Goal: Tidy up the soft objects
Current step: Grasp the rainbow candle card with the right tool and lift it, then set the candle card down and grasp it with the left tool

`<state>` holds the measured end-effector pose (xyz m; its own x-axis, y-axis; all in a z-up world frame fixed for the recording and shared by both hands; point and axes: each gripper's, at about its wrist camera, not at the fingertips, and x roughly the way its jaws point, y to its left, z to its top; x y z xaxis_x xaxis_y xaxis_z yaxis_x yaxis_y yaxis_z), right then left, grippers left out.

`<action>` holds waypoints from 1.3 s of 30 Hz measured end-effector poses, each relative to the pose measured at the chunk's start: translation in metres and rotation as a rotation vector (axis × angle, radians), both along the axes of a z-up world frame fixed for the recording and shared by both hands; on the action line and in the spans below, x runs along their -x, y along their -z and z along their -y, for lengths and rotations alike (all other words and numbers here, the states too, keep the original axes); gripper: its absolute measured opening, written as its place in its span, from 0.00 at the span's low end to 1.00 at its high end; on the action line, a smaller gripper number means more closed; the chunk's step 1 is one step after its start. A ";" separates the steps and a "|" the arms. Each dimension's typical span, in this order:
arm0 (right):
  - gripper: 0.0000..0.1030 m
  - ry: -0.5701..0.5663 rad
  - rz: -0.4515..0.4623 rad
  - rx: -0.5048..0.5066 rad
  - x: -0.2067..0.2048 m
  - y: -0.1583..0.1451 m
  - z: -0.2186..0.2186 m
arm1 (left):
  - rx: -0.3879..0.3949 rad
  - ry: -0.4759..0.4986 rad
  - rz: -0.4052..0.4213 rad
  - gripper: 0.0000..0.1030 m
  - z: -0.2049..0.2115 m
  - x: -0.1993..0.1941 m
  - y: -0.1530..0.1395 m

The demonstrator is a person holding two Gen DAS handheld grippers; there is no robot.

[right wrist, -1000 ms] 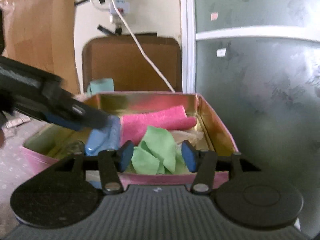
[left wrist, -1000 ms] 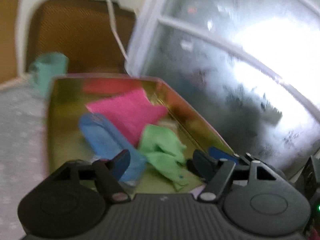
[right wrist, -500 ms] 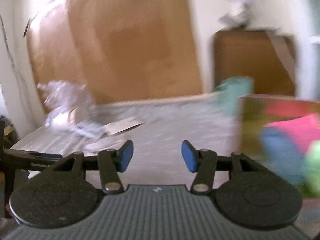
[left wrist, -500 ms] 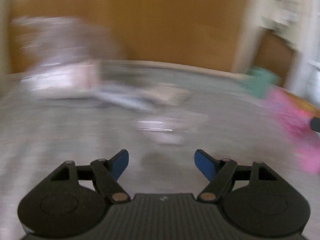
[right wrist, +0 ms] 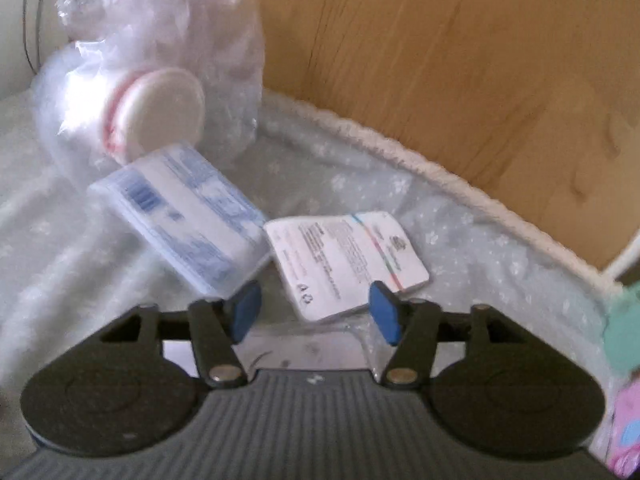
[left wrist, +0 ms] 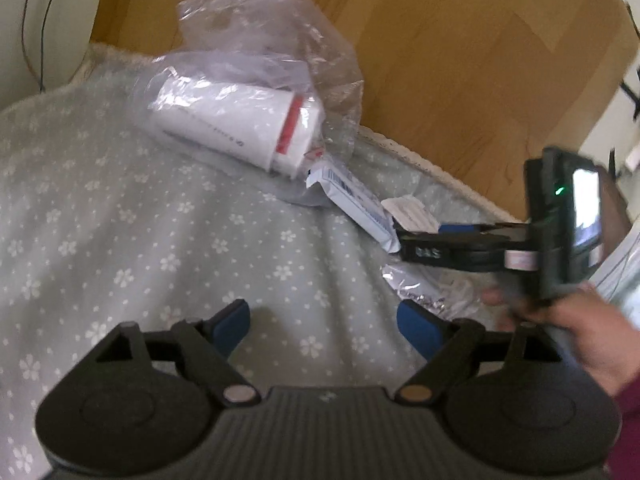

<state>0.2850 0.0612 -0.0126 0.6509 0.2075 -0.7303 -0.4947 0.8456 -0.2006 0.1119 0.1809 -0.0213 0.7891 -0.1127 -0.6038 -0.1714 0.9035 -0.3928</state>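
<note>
**Both grippers empty over the cloth-covered table; soft objects almost wholly outside both views**

From the left wrist view I record the left gripper (left wrist: 323, 322) with its jaws spread wide and nothing between the blue pads (left wrist: 231, 320). It hangs over the grey floral tablecloth (left wrist: 120, 220). At 3 o'clock my right hand (left wrist: 576, 328) holds the right gripper (left wrist: 460, 240), seen side-on and pointing left; from this angle I cannot tell how its jaws stand. Crumpled foil (left wrist: 416, 286) lies just under it.

From the right wrist view the right gripper (right wrist: 316, 312) shows its jaws wide apart and grips nothing. Directly ahead at 12 o'clock lies a white printed card (right wrist: 344, 260), flat on the cloth. At 11 o'clock a blue-printed white packet (right wrist: 180, 216) lies touching the card's left edge. Farther along the same bearing a white cylindrical container with a red band (right wrist: 156, 116) lies on its side inside a clear plastic bag (right wrist: 160, 20). A wooden panel (right wrist: 440, 80) stands behind the table edge.

As to the soft objects: only a pink patch (right wrist: 626, 428) shows at the frame edge at 4 o'clock, below a blurred teal object (right wrist: 624, 340); I cannot identify either.
</note>
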 end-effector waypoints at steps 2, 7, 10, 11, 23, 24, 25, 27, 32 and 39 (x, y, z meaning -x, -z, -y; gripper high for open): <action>0.47 0.003 -0.017 -0.010 -0.013 0.002 0.000 | 0.055 -0.005 -0.003 0.84 -0.007 0.001 0.000; 0.09 0.115 0.028 -0.107 -0.012 -0.014 0.021 | 0.108 -0.022 -0.005 0.85 -0.017 0.005 -0.002; 0.03 0.237 0.056 -0.239 0.004 -0.034 0.061 | 0.093 -0.015 -0.003 0.85 -0.013 0.006 -0.003; 0.03 0.267 0.046 -0.311 0.015 -0.043 0.080 | 0.086 -0.015 -0.002 0.85 -0.012 0.005 -0.003; 0.03 0.474 -0.144 -0.773 0.278 -0.056 0.281 | 0.058 0.312 0.078 0.90 0.039 0.016 -0.006; 0.07 0.497 -0.108 -0.730 0.295 -0.055 0.290 | 0.046 0.372 0.081 0.90 0.052 0.019 -0.006; 0.14 0.515 -0.076 -0.673 0.308 -0.053 0.298 | 0.032 0.416 0.079 0.90 0.064 0.023 -0.007; 0.44 0.505 -0.022 -0.534 0.327 -0.052 0.302 | 0.024 0.498 0.072 0.91 0.093 0.031 -0.009; 0.54 0.287 0.095 -0.389 0.341 -0.056 0.263 | 0.012 0.559 0.019 0.91 0.152 0.051 -0.010; 0.83 0.047 0.078 -0.287 0.295 -0.039 0.198 | 0.202 0.442 -0.106 0.94 0.154 0.047 0.000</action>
<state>-0.0096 -0.1369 0.0267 0.7163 0.3666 -0.5937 -0.4465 0.8947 0.0138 0.0654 0.0268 -0.0212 0.5746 -0.5454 -0.6102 0.1623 0.8067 -0.5683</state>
